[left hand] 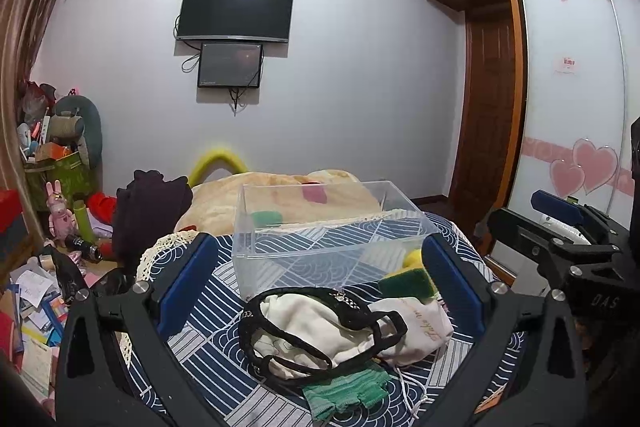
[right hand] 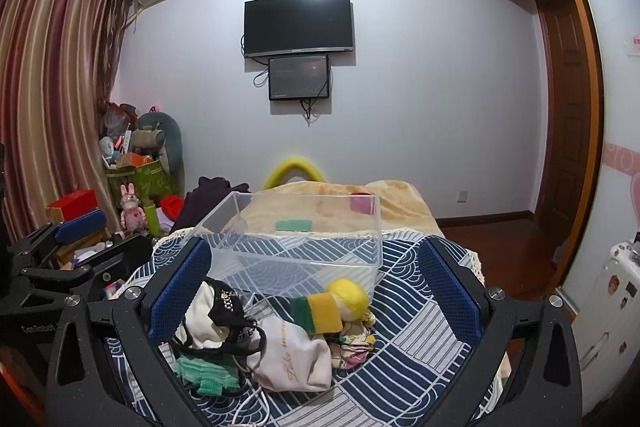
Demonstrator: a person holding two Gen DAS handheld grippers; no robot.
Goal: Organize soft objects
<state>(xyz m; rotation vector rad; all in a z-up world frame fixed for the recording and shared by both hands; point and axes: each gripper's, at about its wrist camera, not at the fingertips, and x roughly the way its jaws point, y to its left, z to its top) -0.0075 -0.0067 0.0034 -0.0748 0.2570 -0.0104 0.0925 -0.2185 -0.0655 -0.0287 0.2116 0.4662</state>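
We hold both claws over the bed [left hand: 192, 311], whose cover is a navy and white patterned cloth. Our left claw [left hand: 316, 287] stands wide open, its blue pads well apart, gripping nothing. Between its fingers, low in the left wrist view, lies the pile of soft things: a cream cloth [left hand: 312, 327] wrapped by a black strap [left hand: 360, 307], a white drawstring pouch [left hand: 416, 327] touching it on the right, and a green knitted glove [left hand: 344, 387] at the near edge. Just beyond the pouch sits a green and yellow sponge [left hand: 404, 281] beside a yellow ball [left hand: 412, 257].

Our right claw [right hand: 316, 291] is likewise spread open and empty. In its view the sponge [right hand: 320, 313] and the yellow ball [right hand: 348, 297] lie near the middle between the pads, the pouch [right hand: 296, 359] nearer to us, the glove [right hand: 204, 371] and the strap [right hand: 224, 311] toward the left pad.

A clear plastic box [left hand: 320, 227] stands on the bed just behind the pile, upright and open at the top; the ball touches its near wall [right hand: 280, 283]. Each claw shows at the edge of the other's view.
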